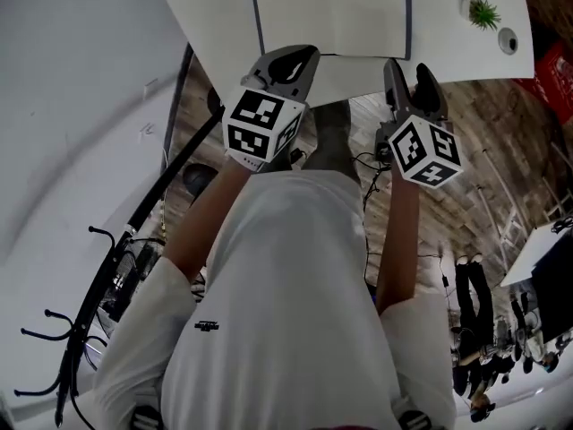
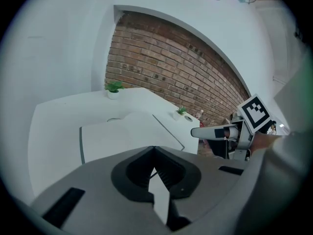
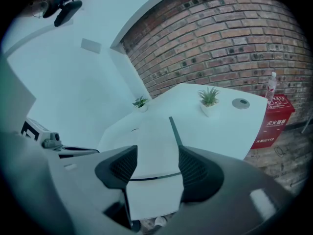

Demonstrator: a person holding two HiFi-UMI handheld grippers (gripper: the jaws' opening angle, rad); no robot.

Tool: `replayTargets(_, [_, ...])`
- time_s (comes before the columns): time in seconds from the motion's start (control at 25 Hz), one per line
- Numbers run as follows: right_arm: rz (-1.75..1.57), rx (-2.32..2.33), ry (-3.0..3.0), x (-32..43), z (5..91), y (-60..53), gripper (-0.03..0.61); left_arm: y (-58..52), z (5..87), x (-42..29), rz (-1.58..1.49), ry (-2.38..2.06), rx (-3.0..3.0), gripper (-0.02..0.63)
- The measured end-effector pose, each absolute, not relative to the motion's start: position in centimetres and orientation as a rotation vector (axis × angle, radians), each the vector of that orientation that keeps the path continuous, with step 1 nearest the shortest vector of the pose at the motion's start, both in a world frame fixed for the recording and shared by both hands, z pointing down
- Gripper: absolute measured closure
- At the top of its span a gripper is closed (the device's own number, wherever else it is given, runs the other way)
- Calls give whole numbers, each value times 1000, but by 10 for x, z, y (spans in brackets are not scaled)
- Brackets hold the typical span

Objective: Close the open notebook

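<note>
Your left gripper point(image 2: 154, 150) is pinched shut and empty and your right gripper point(image 3: 157, 154) gapes empty, both near the notebook point(image 1: 331, 12) lying open on the counter point(image 1: 210, 25), so a blunt nudge may slide it instead of lifting a cover.

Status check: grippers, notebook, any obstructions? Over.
Left gripper shut, empty; right gripper open, empty. Notebook open flat on table, untouched. Nothing in the way; potted plant stands off to the side.
</note>
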State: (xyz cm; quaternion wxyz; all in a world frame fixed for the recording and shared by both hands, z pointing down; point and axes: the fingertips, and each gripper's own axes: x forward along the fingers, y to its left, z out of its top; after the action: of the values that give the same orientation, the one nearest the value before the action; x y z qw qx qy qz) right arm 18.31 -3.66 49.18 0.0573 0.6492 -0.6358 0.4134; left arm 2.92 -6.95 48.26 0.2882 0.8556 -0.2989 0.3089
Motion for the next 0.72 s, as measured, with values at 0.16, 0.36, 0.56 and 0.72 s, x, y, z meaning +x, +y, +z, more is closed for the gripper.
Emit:
replayTargets(0.16, [1278, 1960, -1911, 186, 506, -42, 312, -76, 509, 31, 859, -806, 2241, 604])
replayTargets(0.36, [1309, 1946, -1892, 188, 522, -44, 307, -81, 540, 29, 908, -813, 2191, 604])
replayTargets(0.56, [1337, 1942, -1875, 190, 534, -43, 307, -84, 558, 28, 955, -809, 2182, 604])
replayTargets(0.72, [1362, 1935, -1863, 189, 543, -41, 302, -87, 574, 23, 994, -822, 2159, 604])
